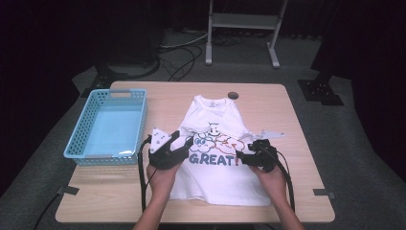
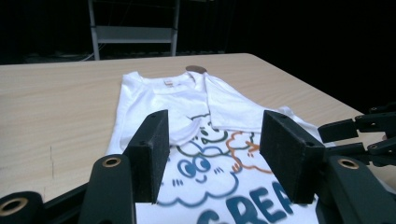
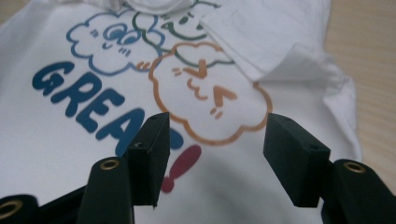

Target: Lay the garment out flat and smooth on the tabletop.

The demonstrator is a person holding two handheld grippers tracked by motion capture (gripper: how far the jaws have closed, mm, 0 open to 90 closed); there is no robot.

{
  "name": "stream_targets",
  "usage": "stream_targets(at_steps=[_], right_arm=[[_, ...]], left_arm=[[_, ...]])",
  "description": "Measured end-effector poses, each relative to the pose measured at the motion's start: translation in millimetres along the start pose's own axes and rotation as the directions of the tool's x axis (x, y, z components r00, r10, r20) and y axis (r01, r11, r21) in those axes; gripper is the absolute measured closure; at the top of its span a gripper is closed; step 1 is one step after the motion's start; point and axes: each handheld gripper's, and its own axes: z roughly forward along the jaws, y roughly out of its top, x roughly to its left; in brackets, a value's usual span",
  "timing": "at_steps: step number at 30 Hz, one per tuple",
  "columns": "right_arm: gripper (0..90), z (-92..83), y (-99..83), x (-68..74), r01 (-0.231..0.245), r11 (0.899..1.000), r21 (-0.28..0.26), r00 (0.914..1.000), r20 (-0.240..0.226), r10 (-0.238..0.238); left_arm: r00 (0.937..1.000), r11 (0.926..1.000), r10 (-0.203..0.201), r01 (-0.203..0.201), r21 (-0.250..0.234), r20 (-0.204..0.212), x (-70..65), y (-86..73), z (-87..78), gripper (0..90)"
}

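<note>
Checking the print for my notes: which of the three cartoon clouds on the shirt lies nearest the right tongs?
The orange cloud, with squinting eyes, just beyond the right tongs. The blue cloud and green cloud lie farther off.

White printed T-shirt (image 1: 218,163), sleeves folded

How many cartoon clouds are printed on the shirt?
3 on the shirt: blue cloud left, orange cloud right, green cloud above between them, partly covered by folded sleeves.

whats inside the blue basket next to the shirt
The blue basket shows only its bare floor; nothing lies in it. The strip of floor just behind its near wall is hidden. It stands left of the white t-shirt.
</note>
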Motion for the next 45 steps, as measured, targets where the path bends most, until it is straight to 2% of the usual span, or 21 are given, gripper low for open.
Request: stream_targets(at_steps=[5,11,14,19,27,32,34,36,39,45], right_arm=[[40.3,-0.4,-14.7,4.5,0.023,0.999,0.035,0.9997,0.006,-0.024],[39.7,2.4,-24.3,8.7,0.088,0.992,0.095,0.9956,0.026,-0.090],[40.2,1.0,-28.6,7.2,0.085,0.993,0.077,0.9961,0.015,-0.087],[40.4,-4.1,-31.8,2.5,0.109,0.990,0.084,0.9941,-0.009,-0.108],[40.5,-17.7,-44.5,-21.3,0.122,0.991,0.063,0.9925,-0.023,-0.120],[37.1,-23.6,-50.3,-30.5,0.122,0.991,0.052,0.9923,-0.024,-0.121],[35.1,-25.4,-51.2,-30.7,0.113,0.992,0.057,0.9934,-0.024,-0.112],[35.1,-28.6,-53.9,-29.7,0.107,0.994,0.036,0.9939,-0.033,-0.105],[34.6,-33.4,-56.9,-25.3,0.121,0.993,0.017,0.9923,-0.030,-0.120],[33.9,-39.4,-61.3,-19.3,0.131,0.991,-0.005,0.9909,-0.031,-0.131]], left_arm=[[1.0000,1.0000,-0.005,0.005,0.001,0.000,-2.6,-8.5,-13.9,40.6],[1.0000,0.9999,0.006,-0.006,-0.009,0.000,-4.2,-12.8,-31.2,40.4],[1.0000,0.9998,0.010,-0.010,-0.015,0.000,-5.1,-15.2,-39.3,40.2],[0.9999,0.9997,0.014,-0.014,-0.022,0.000,-6.2,-21.0,-52.3,39.2],[1.0000,0.9996,0.009,-0.008,-0.028,0.002,-6.5,-34.3,-71.5,38.9],[0.9997,0.9991,0.010,-0.010,-0.041,0.022,-11.0,-39.5,-81.2,38.9],[0.9992,0.9990,0.019,-0.018,-0.042,0.034,-14.2,-41.9,-83.9,38.9],[0.9984,0.9987,0.035,-0.033,-0.040,0.044,-17.7,-45.0,-86.5,38.9],[0.9971,0.9980,0.054,-0.052,-0.037,0.054,-22.9,-52.2,-89.4,39.5],[0.9960,0.9984,0.056,-0.055,-0.008,0.069,-31.8,-75.4,-90.8,42.9]])
